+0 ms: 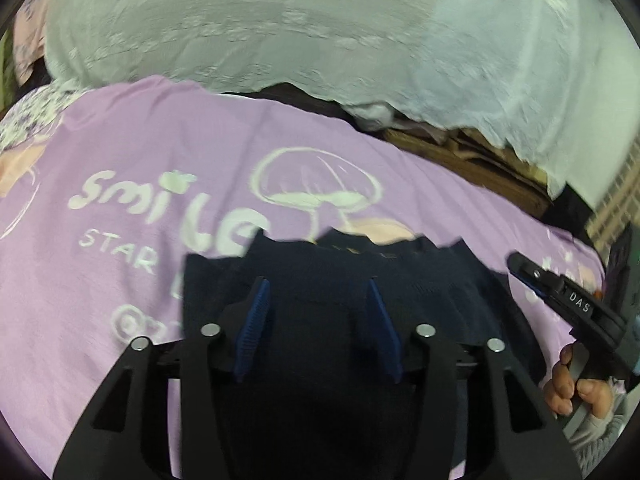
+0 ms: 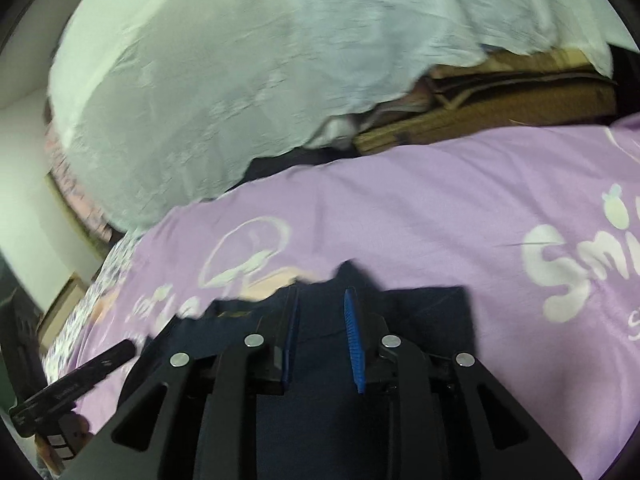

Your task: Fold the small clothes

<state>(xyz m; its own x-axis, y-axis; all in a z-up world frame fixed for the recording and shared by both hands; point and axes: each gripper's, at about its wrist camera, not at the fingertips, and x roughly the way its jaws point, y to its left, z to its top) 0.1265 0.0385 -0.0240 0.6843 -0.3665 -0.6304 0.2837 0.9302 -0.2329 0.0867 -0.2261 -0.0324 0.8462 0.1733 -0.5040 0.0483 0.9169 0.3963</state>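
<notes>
Sheet (image 1: 120, 152): we work on the lilac spread; flat and wide, it suits folding.
Garment (image 1: 320, 280): navy piece lies flat on the sheet, near edge, under both tools; we judge a fold was just laid.
Left gripper (image 1: 318, 328): pads spread, nothing pinched, cloth below them.
Right gripper (image 2: 322, 340): pads parted narrowly, no cloth between; we read this as a release.
Hand (image 1: 576, 388): on the right tool's handle, far right.
Writing: "smile" and "STAR" on sheet; "DAS" on the right tool.
Cover (image 1: 280, 20): pale, bunched at far side.
</notes>
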